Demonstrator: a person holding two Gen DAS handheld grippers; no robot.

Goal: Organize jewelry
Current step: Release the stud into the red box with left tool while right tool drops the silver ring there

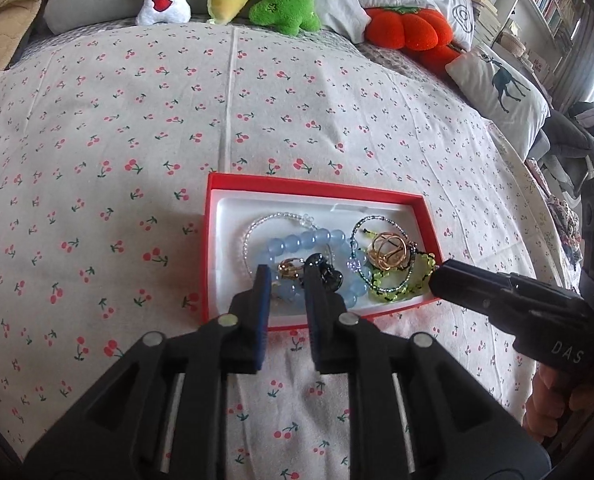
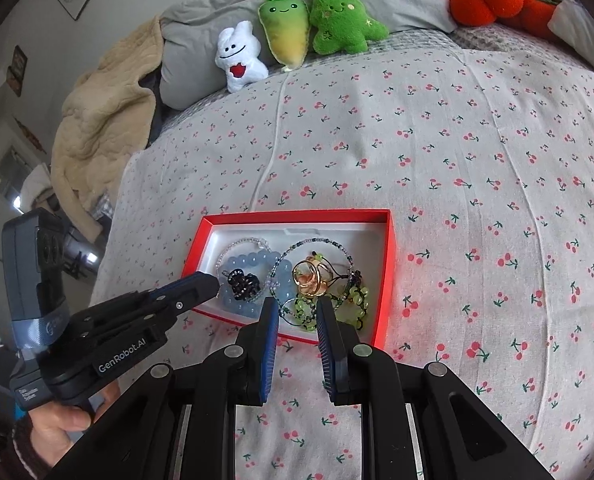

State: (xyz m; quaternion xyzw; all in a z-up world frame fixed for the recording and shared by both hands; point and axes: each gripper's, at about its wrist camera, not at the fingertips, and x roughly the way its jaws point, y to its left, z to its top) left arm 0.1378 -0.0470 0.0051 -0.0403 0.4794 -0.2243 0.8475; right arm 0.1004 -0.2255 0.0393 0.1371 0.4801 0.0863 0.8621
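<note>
Two claws hang over one red box [image 1: 217, 240] on the bed's cherry-print sheet [image 1: 137, 120], both tipped steeply down so their cameras look into the white tray [image 1: 233, 216] where the jewelry is gathered.

The left claw [image 1: 286, 276] stands slightly spread, with nothing pinched. Its fingertips hover at the near-left part of the tray, over the blue bead bracelet [image 1: 317, 238]. The black heart-shaped clip [image 2: 244, 280] lies just beyond its right fingertip, and a small gold ring [image 1: 289, 270] shows in the gap between the fingers. That narrow gap over the clip suggests it either let the piece go here or is lining up on a small item.

The right claw [image 2: 297, 306] is also narrowly parted and empty, its tips above the near edge of the box. Just ahead of them lies the green bead bracelet [image 2: 353, 300], tangled with a dark beaded strand [image 2: 321, 242], and beyond that a cluster of gold rings [image 2: 311, 276]. A clear bead bracelet [image 1: 253, 228] curls in the far-left part of the tray, ahead of the left claw.

Every piece in view already sits inside the box and none lies loose on the sheet, so gathering looks largely done. What seems left is tidying the overlapped pile.
</note>
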